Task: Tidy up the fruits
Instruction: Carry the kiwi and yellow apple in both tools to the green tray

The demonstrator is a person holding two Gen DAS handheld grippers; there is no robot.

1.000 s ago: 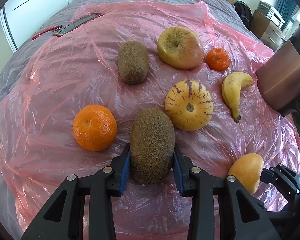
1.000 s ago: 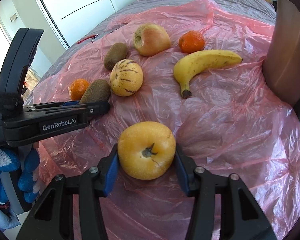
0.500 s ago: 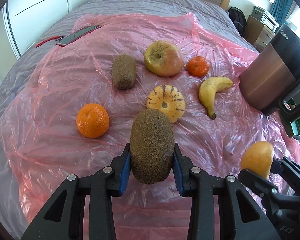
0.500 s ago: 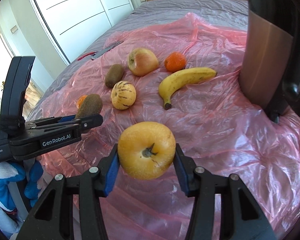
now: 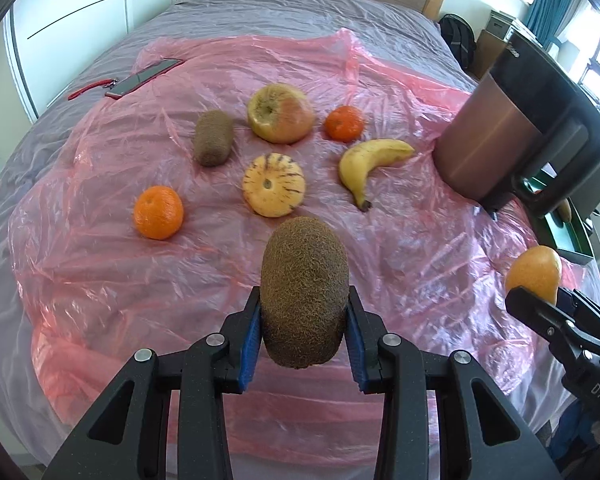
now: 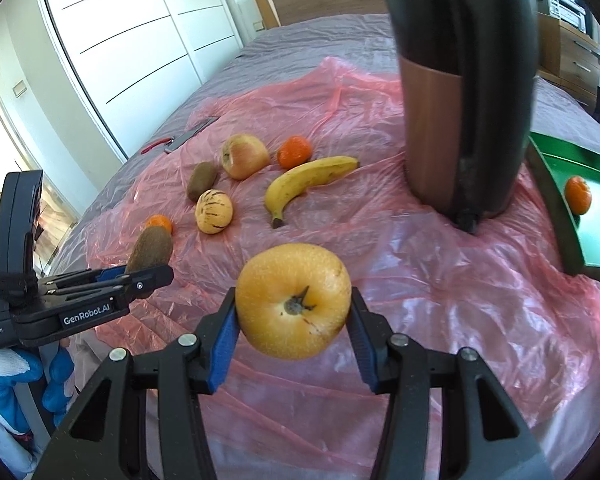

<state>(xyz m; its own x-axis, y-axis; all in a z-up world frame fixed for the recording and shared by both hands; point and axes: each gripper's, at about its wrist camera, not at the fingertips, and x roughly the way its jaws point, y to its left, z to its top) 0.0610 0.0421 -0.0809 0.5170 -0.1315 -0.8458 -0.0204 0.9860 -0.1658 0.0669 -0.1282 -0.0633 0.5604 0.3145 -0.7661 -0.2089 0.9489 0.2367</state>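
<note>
Both my loads have come up off the pink sheet [image 5: 100,280] since a second ago; then the kiwi [image 5: 304,292] and the pear [image 6: 294,300] sat low against the plastic, now there is clear air beneath each; my left gripper [image 5: 305,332] is pinching the kiwi across its middle, my right gripper [image 6: 293,340] is pinching the pear with its stem facing me; neither grip has shifted. I judge the pick-up done and the carry begun, most likely toward the green tray [image 6: 556,216], which has come into view at the right and already holds a mandarin [image 6: 578,195].

The tall jug [image 6: 466,112] stands between the loose fruit and the tray, close on my right hand's path; I should pass in front of it, where the sheet is bare; the banana [image 6: 304,184], apple [image 6: 244,156] and striped melon [image 6: 214,211] lie well beyond; the two grippers are apart, left trailing right; the near edge of the bed is just below me.
</note>
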